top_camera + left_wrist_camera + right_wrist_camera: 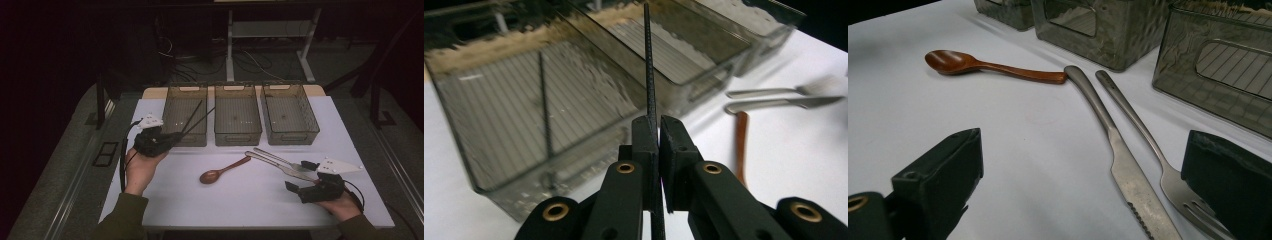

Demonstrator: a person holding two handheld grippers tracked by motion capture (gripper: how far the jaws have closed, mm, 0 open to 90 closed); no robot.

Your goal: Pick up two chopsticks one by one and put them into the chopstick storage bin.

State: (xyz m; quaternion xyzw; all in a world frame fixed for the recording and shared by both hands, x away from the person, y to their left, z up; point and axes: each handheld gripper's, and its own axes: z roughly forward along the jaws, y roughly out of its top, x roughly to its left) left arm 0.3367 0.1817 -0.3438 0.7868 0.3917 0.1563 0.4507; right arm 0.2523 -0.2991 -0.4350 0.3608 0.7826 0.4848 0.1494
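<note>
One chopstick (647, 60) in raised left gripper (658, 135)

Wooden spoon (223, 170) on white counter (240, 200), bowl toward the near-left. Steel knife (280, 165) and fork (284, 160) side by side to its right. Middle bin (237, 116) and right bin (289, 114) behind them.

I saw a dim room with a grey floor (65, 165) around the white counter (250, 200). Behind it stood a pale table frame (231, 45), with loose cables (200, 65) on the floor beneath. The far wall lay in darkness.
</note>
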